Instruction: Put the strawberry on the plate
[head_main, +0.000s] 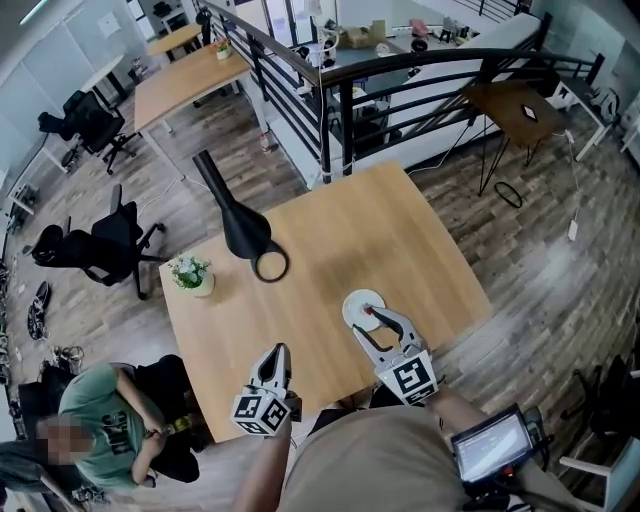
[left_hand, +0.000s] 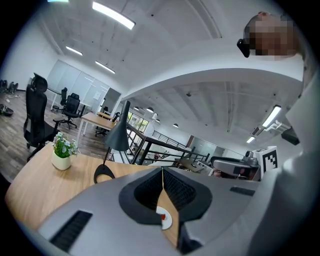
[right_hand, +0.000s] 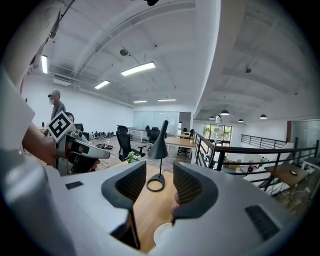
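Strawberry: the strawberry (head_main: 369, 311) lies on the white plate (head_main: 355, 300), on the side toward the person. By the look of it, the placing is done.
Plate: it sits flat on the wooden table (head_main: 400, 230), near the front edge within easy reach, well apart from the black lamp (head_main: 235, 225) and the small potted plant (head_main: 190, 272).
Right gripper: the right gripper (head_main: 372, 325) is low over the plate's near rim, pointing slightly down, with its jaws spread apart. The berry is at its tips but nothing is pinched. I judge it is spread so that the berry rests free on the plate.
Left gripper: the left gripper (head_main: 275, 355) is clenched, its jaws meeting with nothing between them. It is held back at the table's near edge, aimed loosely toward the plate. It probably idles there because a single berry needs only one hand.
Next move: pulling the right gripper straight back should avoid nudging the berry off the rim.
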